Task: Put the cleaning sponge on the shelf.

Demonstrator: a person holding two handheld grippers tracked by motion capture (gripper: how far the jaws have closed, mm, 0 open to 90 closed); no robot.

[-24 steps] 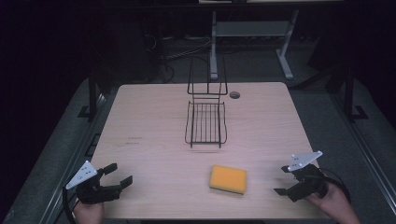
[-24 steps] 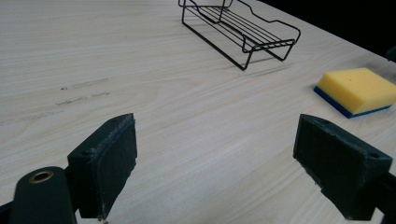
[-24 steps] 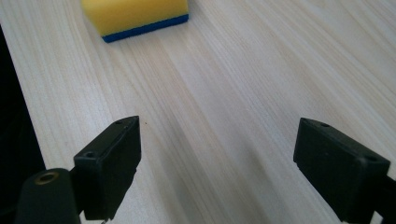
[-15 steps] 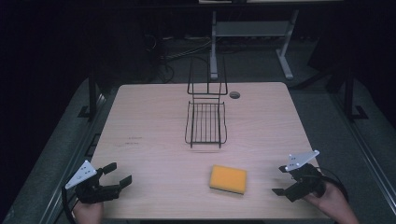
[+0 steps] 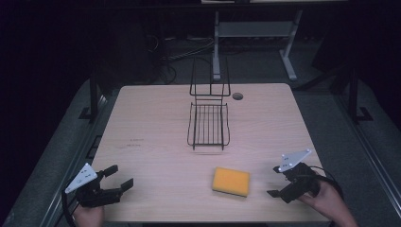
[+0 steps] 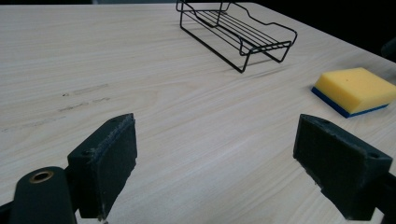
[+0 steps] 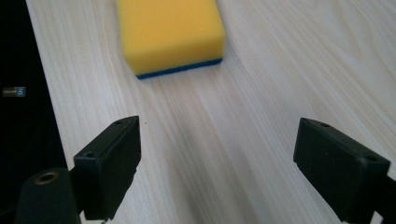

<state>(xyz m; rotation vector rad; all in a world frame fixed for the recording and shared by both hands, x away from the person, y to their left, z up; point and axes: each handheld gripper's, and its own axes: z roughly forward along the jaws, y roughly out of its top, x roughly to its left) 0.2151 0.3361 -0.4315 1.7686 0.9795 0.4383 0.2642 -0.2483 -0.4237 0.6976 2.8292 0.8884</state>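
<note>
Both grippers wide, nothing held

Right, my left gripper (image 5: 117, 181) sits at the near left corner of the table (image 5: 156, 113), jaws wide apart w/ nothing btwn them. My right gripper (image 5: 274, 180) is at the near right edge, jaws also spread, empty, pointing at the sponge (image 5: 231, 181). Sponge lies flat, yellow side up, blue layer under, near the front edge btwn my two grippers, closer to the right. Wire rack (image 5: 208, 124) stands mid-table, well apart from the sponge.

Rectangular light wood-grain table (image 5: 151, 123), lit from above, with a round dark grommet hole (image 5: 238, 96) near its far edge. Grey floor (image 5: 326, 101) surrounds it. White metal stand (image 5: 255, 33) behind. Background dark.
</note>
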